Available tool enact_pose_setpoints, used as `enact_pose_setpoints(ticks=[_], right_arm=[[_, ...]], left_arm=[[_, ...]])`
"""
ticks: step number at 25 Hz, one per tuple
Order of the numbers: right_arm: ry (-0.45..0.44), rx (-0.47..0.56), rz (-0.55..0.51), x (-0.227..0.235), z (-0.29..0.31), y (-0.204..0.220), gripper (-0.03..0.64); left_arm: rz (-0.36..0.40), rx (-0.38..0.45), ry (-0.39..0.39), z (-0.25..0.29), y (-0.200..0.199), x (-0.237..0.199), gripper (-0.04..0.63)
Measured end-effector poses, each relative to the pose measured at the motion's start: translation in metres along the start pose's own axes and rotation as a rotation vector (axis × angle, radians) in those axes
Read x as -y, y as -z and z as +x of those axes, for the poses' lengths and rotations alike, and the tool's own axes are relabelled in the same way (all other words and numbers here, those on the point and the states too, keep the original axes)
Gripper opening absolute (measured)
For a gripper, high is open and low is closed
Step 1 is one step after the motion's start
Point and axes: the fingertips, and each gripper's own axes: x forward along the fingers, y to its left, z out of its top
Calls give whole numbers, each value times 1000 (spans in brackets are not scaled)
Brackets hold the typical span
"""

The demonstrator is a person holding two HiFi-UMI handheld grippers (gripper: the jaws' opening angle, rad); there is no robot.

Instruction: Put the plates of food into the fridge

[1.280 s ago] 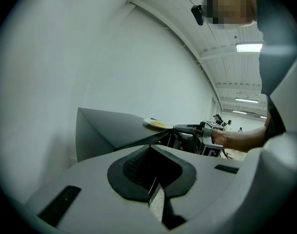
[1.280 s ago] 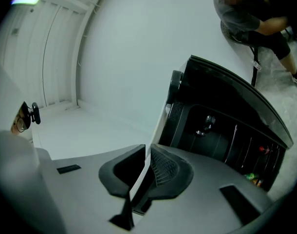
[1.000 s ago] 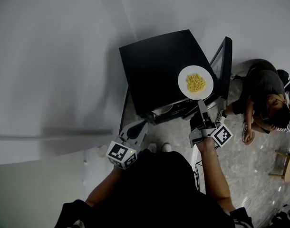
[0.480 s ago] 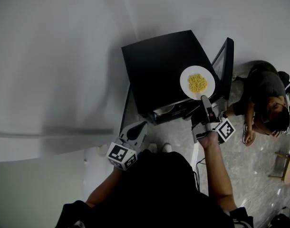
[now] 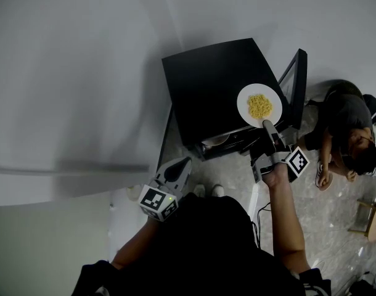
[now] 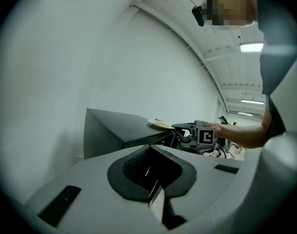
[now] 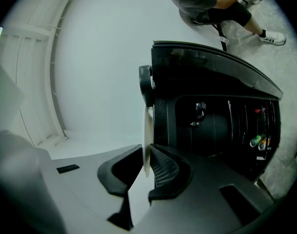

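Observation:
A white plate of yellow food [image 5: 259,105] rests on the right front corner of the black fridge [image 5: 212,85]. My right gripper [image 5: 266,124] reaches its near rim. In the right gripper view the plate [image 7: 147,130] stands edge-on between the closing jaws of that gripper [image 7: 147,152], and both tips lie against the rim. My left gripper [image 5: 183,163] hangs low at the fridge's front left, shut and holding nothing. From the left gripper view I see the plate [image 6: 159,125] on the fridge [image 6: 109,126] with the right gripper [image 6: 185,126] at it.
The fridge door [image 5: 296,82] stands open to the right. Inside the fridge [image 7: 212,126] are shelves, small bottles [image 7: 258,141] and a pale dish [image 5: 214,142]. A person [image 5: 342,125] sits on the floor right of the door. A wooden stool [image 5: 371,214] stands further right.
My right gripper has edged forward and a little right onto the plate's near rim. The left gripper has stayed where it was.

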Motion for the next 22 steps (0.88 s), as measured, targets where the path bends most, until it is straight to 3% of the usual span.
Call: enact_pose_setpoints(ticks=[22], right_arm=[[78,3,18,7,-33,10,42]], left_arm=[[-25,16,36,-1,3,4,23]])
